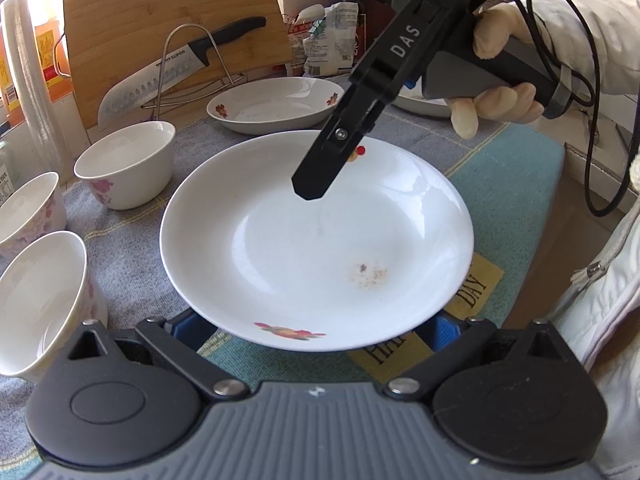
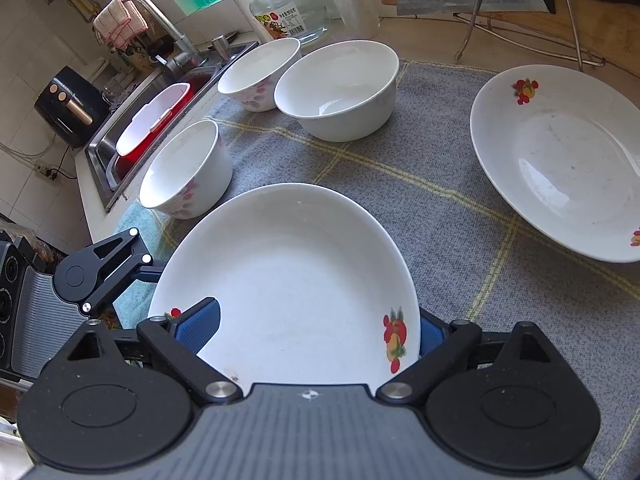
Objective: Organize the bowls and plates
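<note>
Three bowls point(image 2: 338, 88) and three plates point(image 2: 288, 280) are what we count, all on a grey checked cloth point(image 2: 432, 184) that covers our kitchen surface. Its left edge runs into a steel sink point(image 2: 120, 152) with a tap point(image 2: 160, 20); a jar point(image 2: 290, 4) stands at the far edge, and a cutting board point(image 1: 168, 40) leans there behind a wire rack point(image 1: 192, 68) holding one knife point(image 1: 168, 76). A bottle point(image 1: 352, 0) and a food packet point(image 1: 328, 36) sit further right along the far edge.

All three bowls stand upright near the left edge, by the sink. One plate lies in the middle of the cloth, a second point(image 1: 276, 104) beyond it toward the far edge; only a sliver of the third point(image 1: 424, 106) shows, behind our gloved right hand point(image 1: 496, 92).

Our right claw point(image 2: 316, 332) stands wide over the middle plate's far rim, one blue pad point(image 2: 198, 326) above the plate and the other outside the rim, neither pressing. Our left claw point(image 1: 316, 332) sits at the near rim; the plate hides its fingertips, so we cannot tell its state.
</note>
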A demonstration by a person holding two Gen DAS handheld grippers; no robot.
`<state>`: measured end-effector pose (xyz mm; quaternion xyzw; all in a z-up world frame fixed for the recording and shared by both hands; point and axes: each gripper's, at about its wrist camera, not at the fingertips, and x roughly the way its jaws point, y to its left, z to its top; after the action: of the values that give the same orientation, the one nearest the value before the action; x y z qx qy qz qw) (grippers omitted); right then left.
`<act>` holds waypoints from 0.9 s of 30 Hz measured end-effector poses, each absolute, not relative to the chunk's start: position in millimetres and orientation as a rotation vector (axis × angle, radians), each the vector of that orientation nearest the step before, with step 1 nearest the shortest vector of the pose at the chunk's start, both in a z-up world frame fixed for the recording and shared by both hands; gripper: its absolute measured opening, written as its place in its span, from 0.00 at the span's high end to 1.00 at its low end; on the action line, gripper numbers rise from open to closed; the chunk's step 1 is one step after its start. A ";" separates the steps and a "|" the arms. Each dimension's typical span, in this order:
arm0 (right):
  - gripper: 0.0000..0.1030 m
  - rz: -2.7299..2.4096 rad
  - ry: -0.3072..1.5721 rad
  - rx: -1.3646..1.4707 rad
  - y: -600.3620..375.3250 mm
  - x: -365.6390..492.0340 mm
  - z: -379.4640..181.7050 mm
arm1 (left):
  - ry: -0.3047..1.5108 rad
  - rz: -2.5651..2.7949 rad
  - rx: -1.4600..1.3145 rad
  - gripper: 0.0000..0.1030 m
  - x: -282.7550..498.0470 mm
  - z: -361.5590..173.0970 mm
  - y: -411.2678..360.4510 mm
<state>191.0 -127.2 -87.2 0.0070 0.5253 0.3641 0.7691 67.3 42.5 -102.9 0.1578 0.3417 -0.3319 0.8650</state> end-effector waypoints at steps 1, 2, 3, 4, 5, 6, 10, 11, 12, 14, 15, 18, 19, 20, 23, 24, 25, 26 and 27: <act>0.04 0.791 1.137 0.016 -128.4 190.4 -85.8 | 0.718 -0.696 0.331 0.01 67.7 -102.2 41.6; 0.04 0.791 1.135 0.015 -129.6 189.9 -84.5 | 0.718 -0.695 0.332 0.01 67.6 -101.0 40.4; 0.04 0.793 1.131 0.011 -130.4 189.9 -83.0 | 0.716 -0.695 0.332 0.01 67.7 -99.7 39.6; 0.04 0.793 1.128 0.010 -131.9 189.6 -81.7 | 0.715 -0.696 0.332 0.01 67.8 -98.5 38.7; 0.04 0.793 1.126 0.010 -133.0 189.4 -80.7 | 0.715 -0.697 0.332 0.01 67.9 -97.0 37.4; 0.04 0.794 1.122 0.007 -134.8 188.9 -79.3 | 0.714 -0.697 0.331 0.01 67.8 -95.8 36.3; 0.04 0.796 1.113 0.011 -142.8 188.0 -75.8 | 0.712 -0.697 0.335 0.01 67.7 -91.9 28.3; 0.04 0.796 1.111 0.014 -145.5 187.2 -75.2 | 0.712 -0.696 0.337 0.01 67.3 -91.1 26.0; 0.04 0.795 1.109 0.013 -148.9 186.7 -74.1 | 0.713 -0.697 0.337 0.01 67.4 -90.1 23.4; 0.04 0.791 1.105 0.012 -154.2 186.0 -72.7 | 0.713 -0.699 0.337 0.01 68.1 -88.0 18.7; 0.04 0.789 1.103 0.013 -157.1 185.9 -72.0 | 0.712 -0.701 0.338 0.01 68.6 -86.6 16.1; 0.04 0.780 1.099 0.011 -167.3 185.5 -69.3 | 0.706 -0.705 0.342 0.01 70.3 -83.0 7.8; 0.04 0.780 1.096 0.010 -170.8 185.1 -68.2 | 0.706 -0.706 0.344 0.01 70.8 -81.9 4.9; 0.04 0.778 1.094 0.009 -175.0 185.0 -67.3 | 0.705 -0.708 0.346 0.01 71.7 -80.7 2.1; 0.04 0.769 1.088 0.011 -187.1 184.5 -64.2 | 0.703 -0.716 0.347 0.01 74.0 -77.7 -8.1; 0.04 0.766 1.086 0.012 -190.9 184.7 -63.4 | 0.702 -0.720 0.347 0.01 75.9 -76.3 -13.1; 0.04 0.762 1.084 0.011 -195.2 185.0 -62.4 | 0.699 -0.723 0.347 0.01 80.0 -75.6 -18.6; 0.03 0.756 1.082 0.009 -199.5 185.3 -61.3 | 0.695 -0.726 0.349 0.01 80.5 -74.7 -22.9; 0.03 0.750 1.079 0.010 -204.0 185.6 -60.2 | 0.692 -0.728 0.351 0.01 81.2 -73.6 -27.7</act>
<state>185.6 -204.0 -60.2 0.0047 0.5015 0.3486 0.7918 81.2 -27.7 -73.6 0.1674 0.3297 -0.3473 0.8618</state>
